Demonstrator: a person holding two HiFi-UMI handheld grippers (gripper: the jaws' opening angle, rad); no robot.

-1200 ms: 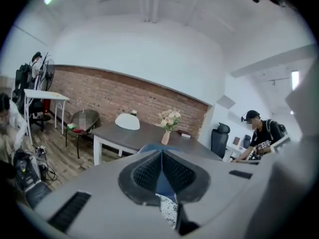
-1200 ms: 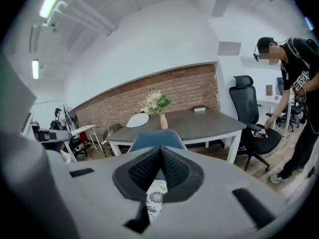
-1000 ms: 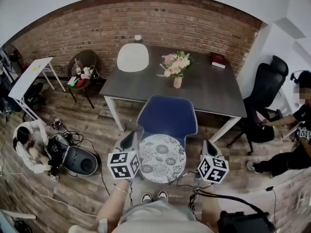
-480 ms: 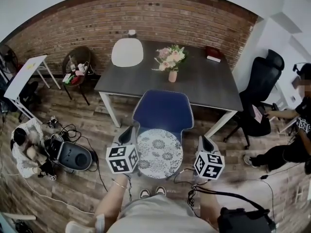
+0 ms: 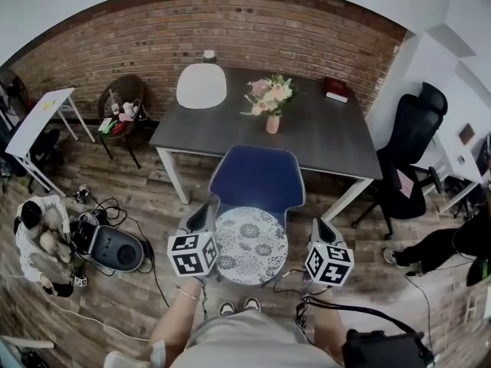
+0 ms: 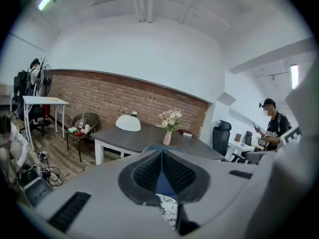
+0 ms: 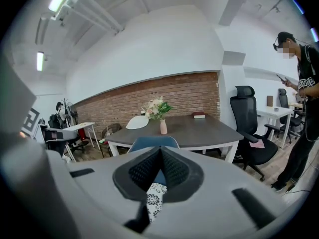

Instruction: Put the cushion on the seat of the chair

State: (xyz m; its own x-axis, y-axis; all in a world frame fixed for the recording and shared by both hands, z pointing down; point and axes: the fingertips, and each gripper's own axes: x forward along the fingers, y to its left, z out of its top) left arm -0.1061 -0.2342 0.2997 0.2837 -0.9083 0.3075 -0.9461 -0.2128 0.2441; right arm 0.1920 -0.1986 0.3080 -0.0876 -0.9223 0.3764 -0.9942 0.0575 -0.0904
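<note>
While cushion [image 5: 251,246] lay on chair [image 5: 258,176] seat, left gripper [image 5: 202,218] and right gripper [image 5: 325,231] flanked it, fingers together.

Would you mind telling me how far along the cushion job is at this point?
Done, it seems: the cushion lies flat on the blue chair seat. In hand: nothing; the left gripper and right gripper flank it, tongs closed. Left: only drawing back.
</note>
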